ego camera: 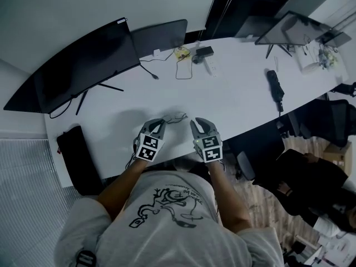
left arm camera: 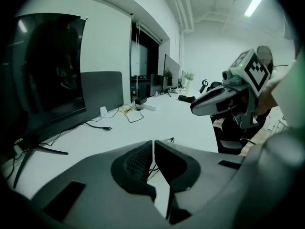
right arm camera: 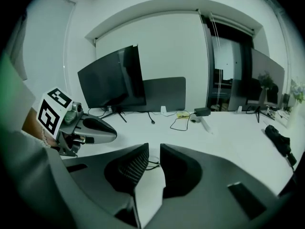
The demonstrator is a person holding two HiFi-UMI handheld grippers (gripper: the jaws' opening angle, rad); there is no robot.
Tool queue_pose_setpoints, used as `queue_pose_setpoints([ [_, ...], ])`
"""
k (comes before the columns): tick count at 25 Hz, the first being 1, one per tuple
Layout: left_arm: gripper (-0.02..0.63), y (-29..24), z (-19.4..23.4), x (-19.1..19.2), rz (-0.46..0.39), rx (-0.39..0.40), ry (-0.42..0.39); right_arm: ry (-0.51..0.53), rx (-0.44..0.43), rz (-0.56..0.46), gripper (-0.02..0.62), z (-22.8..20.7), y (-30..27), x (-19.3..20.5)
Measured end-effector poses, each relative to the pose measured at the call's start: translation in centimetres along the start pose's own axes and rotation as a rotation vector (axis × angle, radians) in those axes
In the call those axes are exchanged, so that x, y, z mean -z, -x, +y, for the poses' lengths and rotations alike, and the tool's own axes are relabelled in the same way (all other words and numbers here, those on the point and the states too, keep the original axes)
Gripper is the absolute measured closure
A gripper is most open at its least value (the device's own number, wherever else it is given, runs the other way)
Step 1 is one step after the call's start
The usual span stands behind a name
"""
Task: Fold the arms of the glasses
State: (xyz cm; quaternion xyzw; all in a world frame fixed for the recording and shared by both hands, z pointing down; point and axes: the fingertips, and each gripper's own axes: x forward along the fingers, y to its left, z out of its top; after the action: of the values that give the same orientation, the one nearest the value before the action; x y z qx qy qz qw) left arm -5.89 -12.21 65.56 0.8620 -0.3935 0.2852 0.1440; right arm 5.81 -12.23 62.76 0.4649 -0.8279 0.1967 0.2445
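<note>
A thin wire-framed pair of glasses (ego camera: 177,117) lies on the white table (ego camera: 233,99), just beyond and between my two grippers. My left gripper (ego camera: 161,122) hangs above the table near its front edge, its jaws closed to a hairline with nothing gripped (left arm camera: 153,142). Part of the glasses (left arm camera: 169,140) peeks over its right jaw. My right gripper (ego camera: 197,121) hangs beside it, its jaws (right arm camera: 154,147) a narrow gap apart and empty. The glasses (right arm camera: 153,164) show on the table behind that gap. Each gripper appears in the other's view: the right gripper (left arm camera: 198,109) and the left gripper (right arm camera: 112,133).
A large dark monitor (ego camera: 83,65) and a dark panel (ego camera: 158,38) stand at the back left, with cables and a small charger (ego camera: 182,60) behind the glasses. A black object (ego camera: 275,88) lies at the right. A second monitor (ego camera: 289,29) stands at the far right. A black bag (ego camera: 78,157) sits off the left edge.
</note>
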Motion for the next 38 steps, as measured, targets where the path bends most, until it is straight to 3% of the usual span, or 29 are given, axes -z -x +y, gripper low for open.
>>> queue_pose_setpoints([
  [19, 0.584, 9.4, -2.3, -13.7, -0.29, 0.102, 0.155, 0.027, -0.069, -0.212, 0.566, 3.1, 9.4, -12.7],
  [38, 0.586, 18.2, -3.5, -22.5, -0.49, 0.108, 0.14, 0.076, -0.113, -0.349, 0.568, 5.8, 18.0, -20.4],
])
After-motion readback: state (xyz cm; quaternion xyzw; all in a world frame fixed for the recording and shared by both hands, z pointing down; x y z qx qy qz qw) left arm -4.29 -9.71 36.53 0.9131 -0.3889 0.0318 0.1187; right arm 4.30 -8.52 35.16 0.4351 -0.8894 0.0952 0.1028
